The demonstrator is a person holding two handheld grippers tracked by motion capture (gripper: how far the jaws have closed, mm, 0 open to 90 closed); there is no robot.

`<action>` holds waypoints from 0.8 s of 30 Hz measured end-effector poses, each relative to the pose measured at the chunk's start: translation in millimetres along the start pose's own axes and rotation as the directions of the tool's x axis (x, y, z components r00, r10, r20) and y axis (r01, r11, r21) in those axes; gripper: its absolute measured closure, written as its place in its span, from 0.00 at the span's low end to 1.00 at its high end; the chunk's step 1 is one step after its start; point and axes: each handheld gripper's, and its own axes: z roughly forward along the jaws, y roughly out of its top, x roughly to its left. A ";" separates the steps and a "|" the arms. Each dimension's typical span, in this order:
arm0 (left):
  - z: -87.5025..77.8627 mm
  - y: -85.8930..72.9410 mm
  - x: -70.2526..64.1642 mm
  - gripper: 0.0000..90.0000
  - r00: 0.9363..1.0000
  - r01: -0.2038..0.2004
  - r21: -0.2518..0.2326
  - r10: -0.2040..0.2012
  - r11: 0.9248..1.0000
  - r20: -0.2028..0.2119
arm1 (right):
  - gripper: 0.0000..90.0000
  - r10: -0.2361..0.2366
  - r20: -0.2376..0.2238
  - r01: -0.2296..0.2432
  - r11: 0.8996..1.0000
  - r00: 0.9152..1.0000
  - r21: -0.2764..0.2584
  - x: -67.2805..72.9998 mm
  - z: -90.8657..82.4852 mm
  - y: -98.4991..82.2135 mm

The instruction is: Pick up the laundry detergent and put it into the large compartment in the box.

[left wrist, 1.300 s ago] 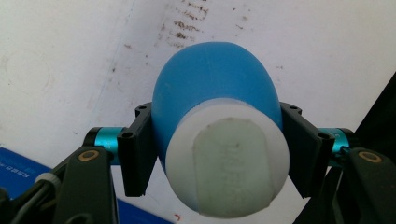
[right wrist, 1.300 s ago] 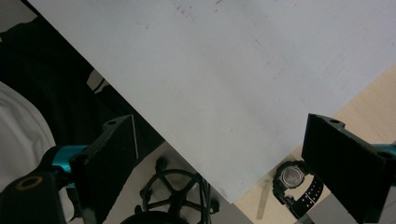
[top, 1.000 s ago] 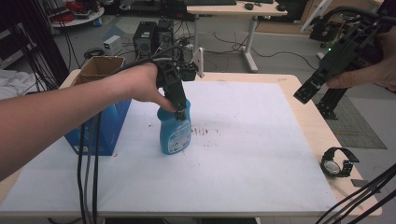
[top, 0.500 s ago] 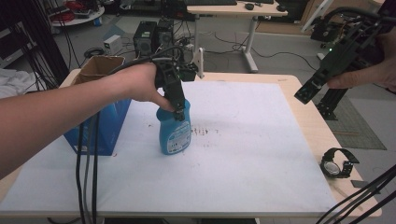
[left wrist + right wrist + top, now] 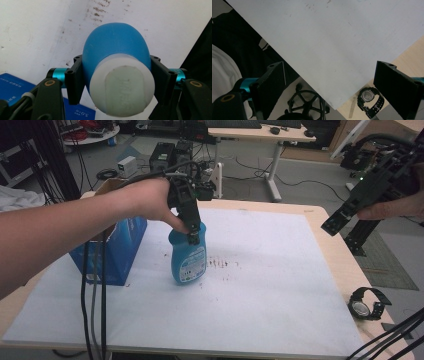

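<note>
A workshop floor with cables, desks and black equipment lies behind a pale wooden table (image 5: 335,245), most of it covered by a white sheet (image 5: 270,285) speckled with small brown marks at centre frame. Left of centre in the high view stands a blue plastic bottle (image 5: 187,257), upright, its long axis vertical, a printed label on its front. The left gripper (image 5: 191,236) comes down on it from above: in the left gripper view the bottle's (image 5: 115,47) smooth rounded shoulder and its white cap (image 5: 122,88) sit squarely between the two black jaws, which press on the neck from both sides, closed as far as the bottle allows. The grip looks firm enough to lift it straight up along that axis.

A blue cardboard box (image 5: 115,252) stands just to the bottle's left. The right gripper (image 5: 332,225) hangs off the table's right edge at upper right, well apart from the bottle, jaws spread wide and empty. A black wristwatch (image 5: 368,303) lies at lower right on bare wood.
</note>
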 end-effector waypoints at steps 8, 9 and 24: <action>-39.6 -13.6 9.7 0.41 0.998 0.067 -0.042 -0.068 0.997 -0.011 | 0.11 0.004 0.000 -0.004 1.000 1.000 -0.003 -2.6 -0.5 4.4; -45.6 -15.6 11.4 0.41 0.997 0.081 -0.048 -0.081 0.996 -0.012 | 0.11 0.003 0.000 -0.003 1.000 1.000 -0.002 -2.9 -0.2 4.8; -118.9 -59.6 36.8 0.41 0.973 0.217 -0.129 -0.225 0.968 -0.055 | 0.11 0.000 -0.014 0.000 1.000 1.000 0.001 -9.8 4.9 10.4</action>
